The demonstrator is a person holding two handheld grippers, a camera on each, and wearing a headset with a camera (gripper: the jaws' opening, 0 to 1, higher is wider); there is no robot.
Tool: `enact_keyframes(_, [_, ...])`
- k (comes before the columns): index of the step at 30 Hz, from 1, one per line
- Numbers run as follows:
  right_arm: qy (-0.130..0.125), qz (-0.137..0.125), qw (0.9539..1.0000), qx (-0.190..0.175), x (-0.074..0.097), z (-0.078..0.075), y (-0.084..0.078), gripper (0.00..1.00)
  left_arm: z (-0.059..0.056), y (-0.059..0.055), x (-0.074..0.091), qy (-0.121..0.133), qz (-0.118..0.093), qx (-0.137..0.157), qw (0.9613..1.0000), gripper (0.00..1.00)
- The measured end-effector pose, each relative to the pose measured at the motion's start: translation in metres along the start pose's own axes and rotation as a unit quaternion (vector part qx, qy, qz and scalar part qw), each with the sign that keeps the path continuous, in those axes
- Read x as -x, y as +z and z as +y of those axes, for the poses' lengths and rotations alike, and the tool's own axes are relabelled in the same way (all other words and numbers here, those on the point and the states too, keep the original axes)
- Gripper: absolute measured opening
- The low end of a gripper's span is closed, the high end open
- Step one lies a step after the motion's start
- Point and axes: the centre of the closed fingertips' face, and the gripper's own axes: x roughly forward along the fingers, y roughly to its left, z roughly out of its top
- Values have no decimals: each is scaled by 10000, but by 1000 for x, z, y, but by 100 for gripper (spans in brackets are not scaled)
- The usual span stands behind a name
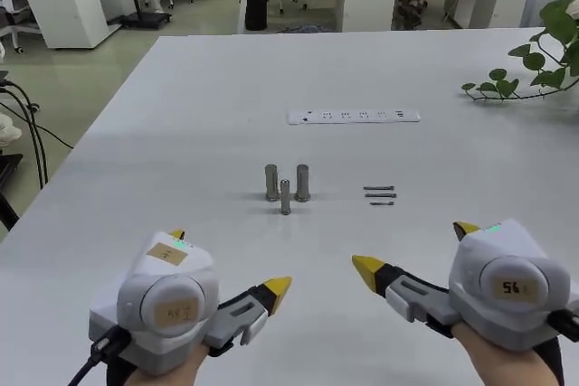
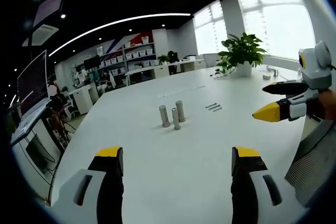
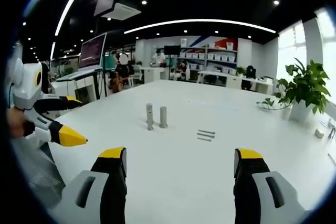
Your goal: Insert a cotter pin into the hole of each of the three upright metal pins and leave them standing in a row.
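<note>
White counter [image 1: 181, 133], office room behind it with white desks and chairs past the far edge.

Count, head view:
- metal pins [image 1: 285, 189]: three, all upright, near the middle of the counter. Two stand side by side at the back and a shorter-looking one stands in front between them, a shallow triangle rather than a row. They stand close together; we cannot tell whether any of them touch.
- cotter pins [image 1: 380, 195]: three, lying flat and parallel, one nearer than the next, to the right of the metal pins and apart from them.
- power strip [image 1: 354, 117]: one, flat, beyond both groups, towards the far edge.
- plant [image 1: 543, 61]: one, its branches over the far right part of the counter.

Left tool [image 1: 228, 261]: low at the near left, jaws spread wide, gripping nothing. From its own view [image 2: 178, 153] we see the metal pins [image 2: 174, 115] ahead between the jaws, the cotter pins [image 2: 213, 107] to their right, and the right tool [image 2: 266, 100] at the right side.

Right tool [image 1: 416, 249]: near right, jaws likewise wide and unloaded. In its own view [image 3: 178, 153] we make out two metal pins [image 3: 156, 116] clearly, and we cannot tell whether the third is hidden behind them. The cotter pins [image 3: 206, 135] lie just right of them, and the left tool [image 3: 73, 120] is at the left.

Room: bare counter lies between both tools and the pins. The counter's left edge runs back diagonally, well apart from the work.
</note>
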Motion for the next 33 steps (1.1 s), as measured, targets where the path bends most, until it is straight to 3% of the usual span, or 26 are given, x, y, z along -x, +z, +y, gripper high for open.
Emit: enact_keyframes(33, [67, -38, 9999, -76, -1, -1, 5, 79, 6, 3, 0, 42, 41, 95, 9999, 80])
